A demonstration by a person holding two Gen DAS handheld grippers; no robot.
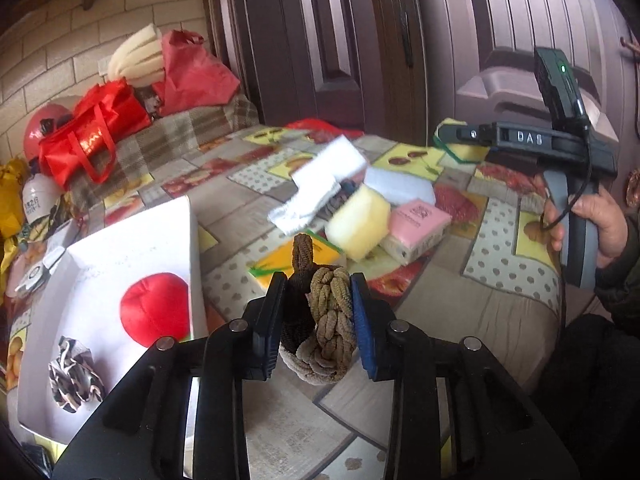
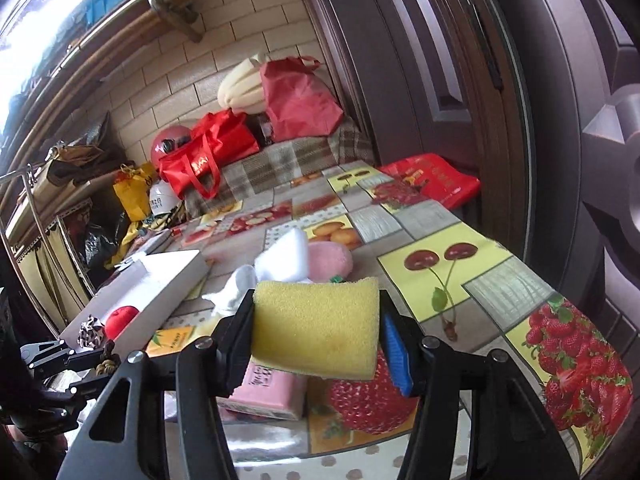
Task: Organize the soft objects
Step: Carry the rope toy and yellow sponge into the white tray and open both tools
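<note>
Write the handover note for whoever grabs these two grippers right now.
Left gripper: jaws shut on a brown braided hair tie, lifted off the table.
Right gripper: jaws shut on a yellow sponge, also lifted.
Done: red plush ball and zebra-print scrunchie lie in the white box.
Left: box both held items, then the white cloth, pink tissue pack and other sponges on the tablecloth.

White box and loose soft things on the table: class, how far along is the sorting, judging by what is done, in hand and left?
Done: a red cushion and a patterned scrunchie lie in the white box. In hand: the left gripper clamps a brown braided band; the right gripper clamps a yellow sponge. Left: a pink packet, a pale yellow sponge and white cloths on the table.
</note>
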